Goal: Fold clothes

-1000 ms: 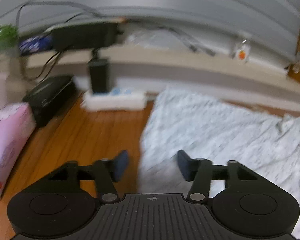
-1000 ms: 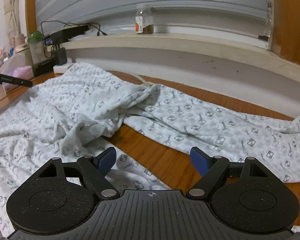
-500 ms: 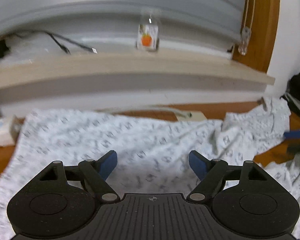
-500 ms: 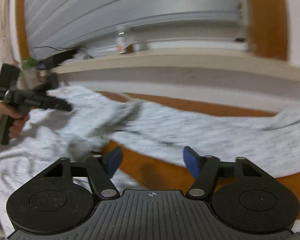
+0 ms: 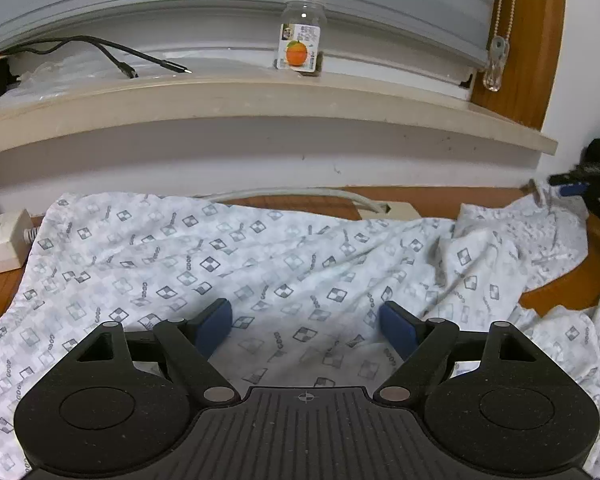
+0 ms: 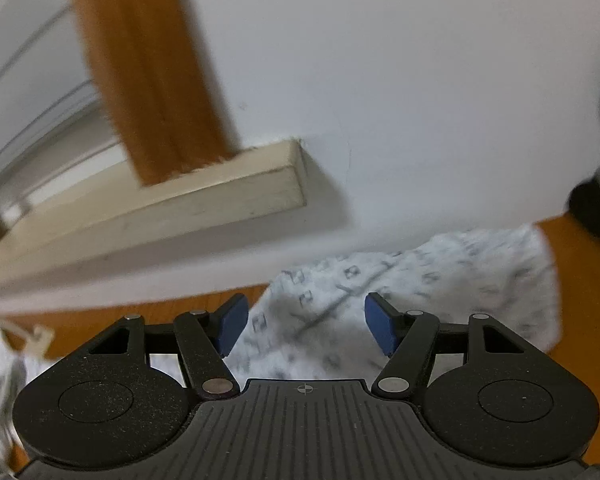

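The patterned garment (image 5: 284, 276), white with small grey checked squares, lies spread and wrinkled across the wooden table (image 5: 4, 292), reaching from the left side to the far right corner below the window ledge (image 5: 260, 100).

The left tool (image 5: 306, 326) hangs over the middle of the cloth with its blue pads (image 5: 214, 326) spread wide apart. The fabric lies beneath them, and neither pad pinches any of it.

The right tool (image 6: 304, 324) points at the garment's right end (image 6: 420, 280), which lies against the white wall near the end of the ledge (image 6: 220, 200). That view is blurred. Its pads (image 6: 232, 322) stand moderately apart, with cloth seen behind the gap and nothing gripped. In the left wrist view the same tool appears as a dark, smeared shape at the far right edge (image 5: 576, 188), above the cloth's corner.

A clear bottle with an orange on its label (image 5: 300, 46) stands on the ledge, and a black cable (image 5: 112, 50) trails along it. A white power strip (image 5: 0, 240) sits at the garment's left edge, another (image 5: 392, 210) behind it.
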A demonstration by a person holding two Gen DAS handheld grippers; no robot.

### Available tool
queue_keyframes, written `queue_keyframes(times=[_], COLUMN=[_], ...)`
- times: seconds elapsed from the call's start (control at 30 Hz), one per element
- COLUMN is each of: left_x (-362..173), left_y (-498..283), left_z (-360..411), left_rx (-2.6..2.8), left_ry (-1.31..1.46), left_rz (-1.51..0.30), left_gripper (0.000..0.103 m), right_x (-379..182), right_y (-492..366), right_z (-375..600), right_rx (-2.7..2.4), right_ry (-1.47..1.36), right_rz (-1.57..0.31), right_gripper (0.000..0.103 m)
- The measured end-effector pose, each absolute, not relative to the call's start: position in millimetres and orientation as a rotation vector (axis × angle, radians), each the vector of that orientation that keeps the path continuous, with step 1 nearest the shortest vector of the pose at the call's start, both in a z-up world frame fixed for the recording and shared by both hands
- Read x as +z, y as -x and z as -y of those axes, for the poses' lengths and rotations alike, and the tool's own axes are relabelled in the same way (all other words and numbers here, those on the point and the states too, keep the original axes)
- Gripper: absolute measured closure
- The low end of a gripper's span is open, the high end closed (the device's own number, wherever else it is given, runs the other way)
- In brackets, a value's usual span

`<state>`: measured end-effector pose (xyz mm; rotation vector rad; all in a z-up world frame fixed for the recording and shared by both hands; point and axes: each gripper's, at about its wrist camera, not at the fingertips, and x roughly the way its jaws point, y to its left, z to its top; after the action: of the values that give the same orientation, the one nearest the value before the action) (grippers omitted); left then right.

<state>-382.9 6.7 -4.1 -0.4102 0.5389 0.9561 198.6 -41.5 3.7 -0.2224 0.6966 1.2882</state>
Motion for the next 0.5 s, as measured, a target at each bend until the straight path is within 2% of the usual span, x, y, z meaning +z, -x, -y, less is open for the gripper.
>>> queue_keyframes(times=[0.17,0.2,0.3,0.5], left_x=[-3.3,-3.3,-3.5,-2.7], left_y=[381.5,380.6,378.6,388.5], left_z=[-7.7,-7.4,-6.9,-9.2], left_rx=[0.960,0.962,0.965,0.948], left_ry=[0.403,0.398,0.388,0.440], left_rz=[-0.549,-0.554,-0.562,-0.513], left_gripper=[0.019,0.019,0.019,0.019], right_x=[-11.2,-13.4,-10.0,59.9], right_y=[-189.4,-186.5,-189.3,-211.9], right_z=[11.3,8.3,14.9,105.1], right_rx=[1.224,1.208,1.197,1.190], right_ry=[0.306,0.333,0.330,0.048], right_rz=[-0.674,-0.654,-0.627,-0.377], right_gripper=[0.039,0.046,0.095,0.097])
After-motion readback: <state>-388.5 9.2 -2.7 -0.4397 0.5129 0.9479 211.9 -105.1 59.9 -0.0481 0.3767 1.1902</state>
